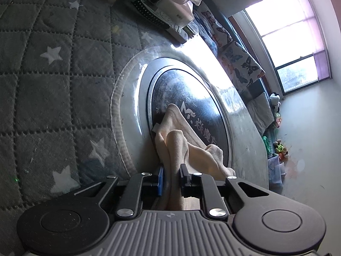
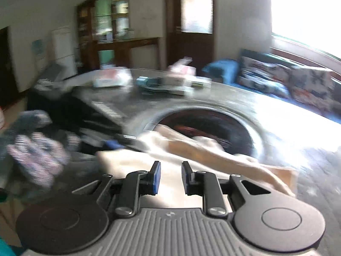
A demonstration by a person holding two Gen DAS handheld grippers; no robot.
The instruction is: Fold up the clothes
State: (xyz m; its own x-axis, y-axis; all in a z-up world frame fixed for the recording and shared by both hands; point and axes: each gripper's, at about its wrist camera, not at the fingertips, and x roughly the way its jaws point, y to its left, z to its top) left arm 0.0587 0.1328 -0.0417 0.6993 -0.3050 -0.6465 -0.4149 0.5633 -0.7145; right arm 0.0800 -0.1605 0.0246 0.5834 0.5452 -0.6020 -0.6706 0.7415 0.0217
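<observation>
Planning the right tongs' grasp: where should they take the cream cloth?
Take the free flat corner of the cream cloth, lying on the round glass table, coming in low from that edge. The left tongs already pinch its bunched end; the right tongs hang open.

Cream cloth (image 1: 181,140), grey quilt (image 1: 53,81) with white stars, butterfly-print cushions (image 1: 240,61), blue-padded fingers (image 2: 156,178).
</observation>
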